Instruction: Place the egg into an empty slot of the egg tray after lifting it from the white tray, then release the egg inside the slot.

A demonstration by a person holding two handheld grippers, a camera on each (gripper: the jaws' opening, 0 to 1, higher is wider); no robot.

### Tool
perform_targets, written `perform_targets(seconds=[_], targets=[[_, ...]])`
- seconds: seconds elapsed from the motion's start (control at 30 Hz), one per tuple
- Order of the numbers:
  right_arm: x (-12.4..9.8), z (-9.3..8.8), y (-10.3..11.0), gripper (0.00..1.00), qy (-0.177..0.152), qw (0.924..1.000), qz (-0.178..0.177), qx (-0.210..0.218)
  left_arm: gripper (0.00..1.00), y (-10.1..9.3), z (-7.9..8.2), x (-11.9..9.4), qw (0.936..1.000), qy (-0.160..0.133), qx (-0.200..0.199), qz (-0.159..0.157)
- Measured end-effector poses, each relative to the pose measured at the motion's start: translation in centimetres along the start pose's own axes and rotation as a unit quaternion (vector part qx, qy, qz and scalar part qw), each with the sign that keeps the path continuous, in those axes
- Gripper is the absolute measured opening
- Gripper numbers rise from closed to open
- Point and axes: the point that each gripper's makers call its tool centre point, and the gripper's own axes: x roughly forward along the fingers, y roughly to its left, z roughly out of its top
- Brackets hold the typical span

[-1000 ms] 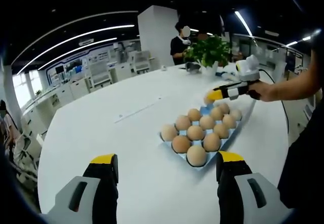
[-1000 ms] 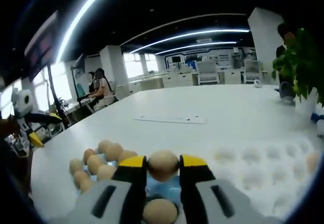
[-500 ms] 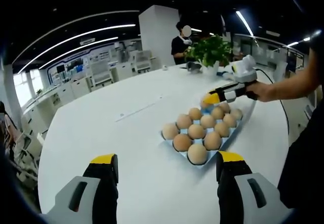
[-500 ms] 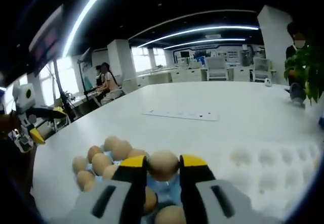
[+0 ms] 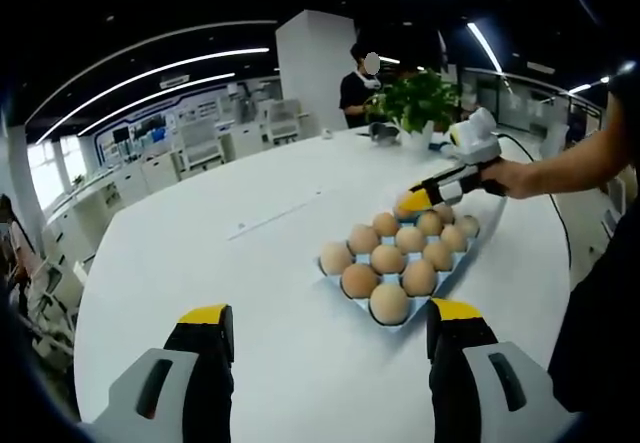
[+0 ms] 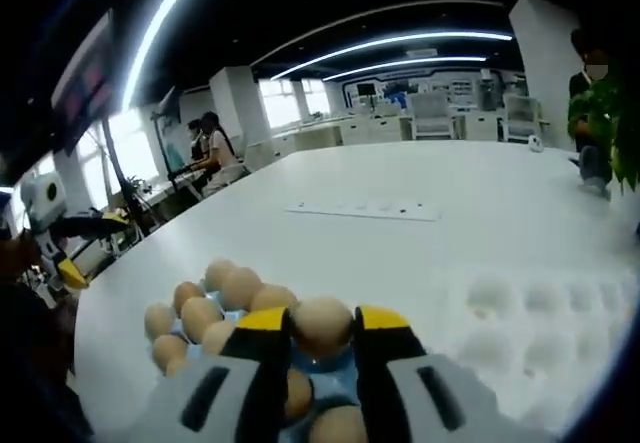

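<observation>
We are in a large open office with long ceiling light strips, and a wide white desk (image 5: pixel 250 263) curves across both views. At about one o'clock in the left gripper view, a potted green plant (image 5: pixel 420 98) stands at the desk's far edge, with a person standing just behind it.

At about three o'clock in that view sits the blue egg tray (image 5: pixel 400 263), nearly full of brown eggs in rows. Our left tongs (image 5: pixel 330 328) rise from six o'clock with the jaws wide apart and nothing between them, well short of the tray.

Our right tongs (image 5: pixel 412 201) reach in from three o'clock and hover over the far end of the egg tray. In the right gripper view, the right tongs (image 6: pixel 322 328) rise from six o'clock and grip the egg (image 6: pixel 322 323) between their yellow tips. Beneath and beside them, the egg tray (image 6: pixel 330 363) shows a patch of blue, which looks like the free slot. At about four o'clock lies the white tray (image 6: pixel 520 313), its dimples looking bare.

We judge the task more than half done: the egg is lifted and carried across. Lowering it into the slot and opening the jaws remain.
</observation>
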Motion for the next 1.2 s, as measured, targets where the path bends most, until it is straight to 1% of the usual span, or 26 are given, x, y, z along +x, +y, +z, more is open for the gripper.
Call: perform_targets(seconds=[0.17, 0.3, 0.5, 0.67, 0.83, 0.9, 0.93, 1.2], targets=[[0.1, -0.3, 0.0, 0.25, 0.009, 1.0, 0.0, 0.003, 0.8, 0.0, 0.0, 0.0, 1.0, 0.0, 0.0, 0.001], [0.3, -0.9, -0.2, 0.25, 0.022, 0.9996, 0.001, 0.017, 0.8, 0.1, 0.1, 0.0, 1.0, -0.001, -0.001, 0.001], [0.5, -0.8, -0.4, 0.25, 0.034, 0.9991, 0.004, 0.025, 0.8, 0.0, 0.1, 0.1, 1.0, -0.001, 0.0, 0.0], [0.7, -0.8, -0.3, 0.25, 0.044, 0.999, 0.005, 0.011, 0.8, 0.0, 0.4, 0.2, 1.0, -0.003, 0.002, -0.001], [0.9, -0.9, -0.2, 0.25, 0.063, 0.998, 0.007, 0.0, 0.8, 0.0, 0.4, 0.3, 1.0, -0.003, 0.003, -0.002], [0.9, -1.0, -0.1, 0.25, 0.075, 0.9968, 0.01, -0.027, 0.8, 0.0, 0.4, 0.3, 1.0, -0.003, 0.002, -0.002], [0.9, -1.0, 0.0, 0.25, 0.076, 0.9963, 0.012, -0.037, 0.8, 0.0, 0.5, 0.3, 1.0, -0.003, 0.003, -0.002], [1.1, -1.1, 0.1, 0.25, 0.084, 0.9947, 0.023, -0.054, 0.8, -0.1, 0.6, 0.4, 1.0, -0.004, 0.005, -0.005]])
